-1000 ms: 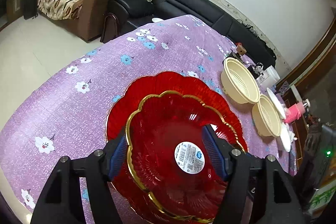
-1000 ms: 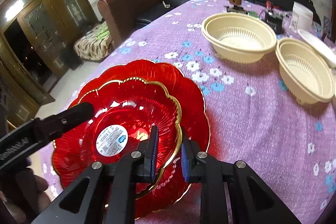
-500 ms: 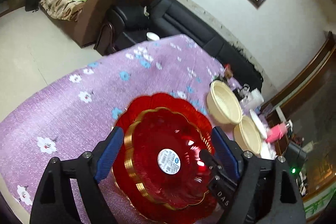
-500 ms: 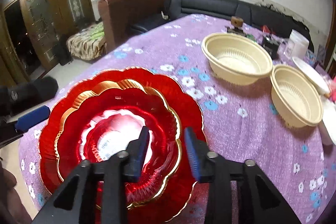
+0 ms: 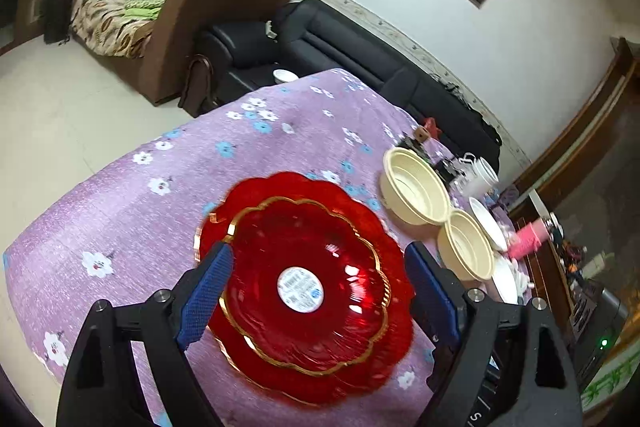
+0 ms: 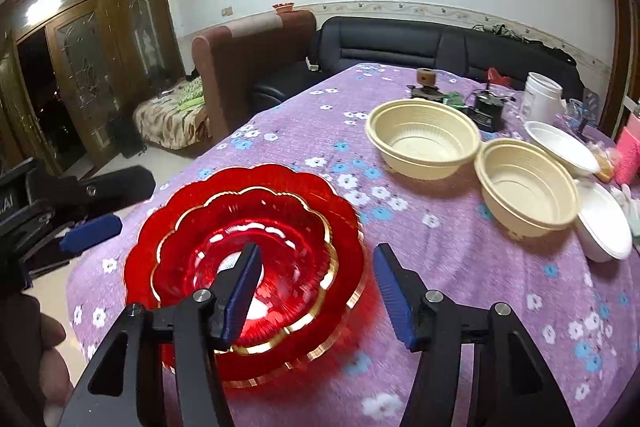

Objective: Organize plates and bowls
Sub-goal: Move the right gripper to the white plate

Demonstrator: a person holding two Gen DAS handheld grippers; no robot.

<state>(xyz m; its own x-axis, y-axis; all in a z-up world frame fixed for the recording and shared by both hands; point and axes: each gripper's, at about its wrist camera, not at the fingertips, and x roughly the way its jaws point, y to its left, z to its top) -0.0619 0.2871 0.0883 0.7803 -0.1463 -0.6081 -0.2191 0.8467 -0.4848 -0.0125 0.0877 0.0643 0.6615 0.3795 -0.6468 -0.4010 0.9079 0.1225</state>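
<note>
Looking along the left gripper (image 5: 316, 295), its blue-padded fingers (image 5: 204, 297) stand wide apart above the table, holding nothing. Framed between them lie two red plates: the smaller red plate (image 5: 304, 291), gold-rimmed with a white sticker at its middle, sits nested on the larger red plate (image 5: 288, 195), both on the purple flowered tablecloth (image 5: 120, 211). Beyond them to the right stand two cream bowls, the farther cream bowl (image 5: 414, 191) and the nearer cream bowl (image 5: 464, 247), close beside each other.

From the right wrist, the right gripper (image 6: 316, 291) also has its fingers (image 6: 394, 293) spread, gripping nothing. Its left finger overlaps the smaller red plate (image 6: 248, 239); the right finger hangs just past the rim of the larger red plate (image 6: 344, 203). The left gripper (image 6: 80, 215) shows at the left edge, beside the stack. The two cream bowls (image 6: 424, 139) (image 6: 528, 187) sit well apart from the plates, with two white bowls (image 6: 560, 147) (image 6: 604, 227) beyond.
</note>
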